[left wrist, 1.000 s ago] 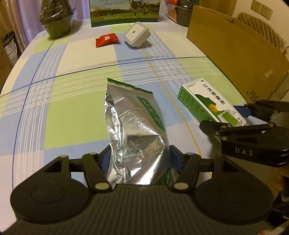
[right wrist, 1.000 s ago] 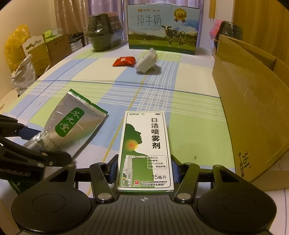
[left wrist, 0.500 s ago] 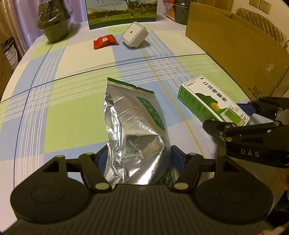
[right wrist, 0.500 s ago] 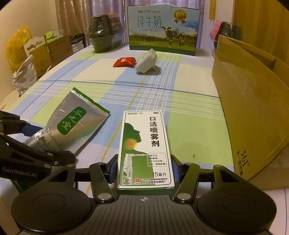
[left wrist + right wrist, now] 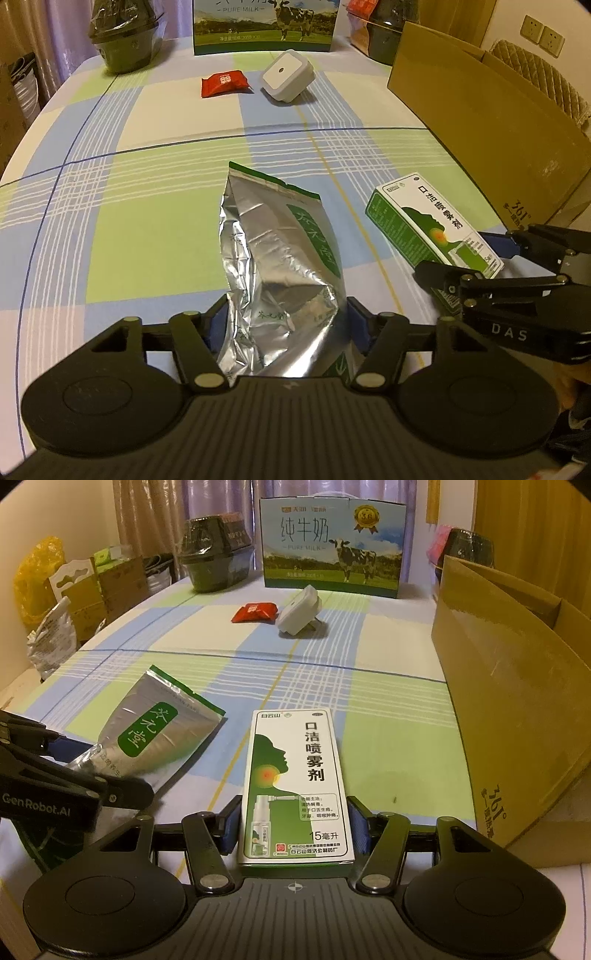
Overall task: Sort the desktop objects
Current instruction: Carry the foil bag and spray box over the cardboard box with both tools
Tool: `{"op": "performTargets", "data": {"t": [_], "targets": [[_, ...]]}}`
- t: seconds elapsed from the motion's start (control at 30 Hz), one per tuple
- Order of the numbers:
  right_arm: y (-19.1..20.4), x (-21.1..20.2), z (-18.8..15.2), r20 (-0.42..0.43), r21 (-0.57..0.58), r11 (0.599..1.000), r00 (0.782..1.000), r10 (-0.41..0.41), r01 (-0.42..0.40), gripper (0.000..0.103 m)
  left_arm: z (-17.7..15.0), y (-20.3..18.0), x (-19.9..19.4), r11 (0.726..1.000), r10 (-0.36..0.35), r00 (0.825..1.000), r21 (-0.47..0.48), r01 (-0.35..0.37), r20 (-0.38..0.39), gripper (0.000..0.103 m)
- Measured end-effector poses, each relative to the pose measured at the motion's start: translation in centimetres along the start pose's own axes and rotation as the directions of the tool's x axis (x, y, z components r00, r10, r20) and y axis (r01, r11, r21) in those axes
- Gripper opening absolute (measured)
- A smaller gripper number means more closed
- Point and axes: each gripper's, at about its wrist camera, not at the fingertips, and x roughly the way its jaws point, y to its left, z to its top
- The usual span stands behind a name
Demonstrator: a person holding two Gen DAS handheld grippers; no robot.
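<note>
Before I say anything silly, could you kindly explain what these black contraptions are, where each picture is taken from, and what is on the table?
There is no robot here: a person holds a two-fingered claw in each hand, and each claw carries a wide-angle camera looking forward along its fingers. In the left camera's picture the left claw is closed on a crumpled silver foil pouch. In the right camera's picture the right claw grips a green and white spray box. Each claw also shows at the edge of the other's picture. Farther back on the checked tablecloth lie a red snack packet and a white plug-in device, with a milk carton case behind them. A large cardboard box stands at the right.
</note>
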Motion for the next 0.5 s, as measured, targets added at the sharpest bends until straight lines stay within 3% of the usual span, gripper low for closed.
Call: {"op": "performTargets", "data": {"t": [0.5], "targets": [[0.02,0.01,0.20,0.025,-0.022,1.000,1.000,0.001,-0.001,0.055,-0.42,-0.14,-0.15,1.000,0.008,1.000,0.009,-0.008,0.002,0.063]]}}
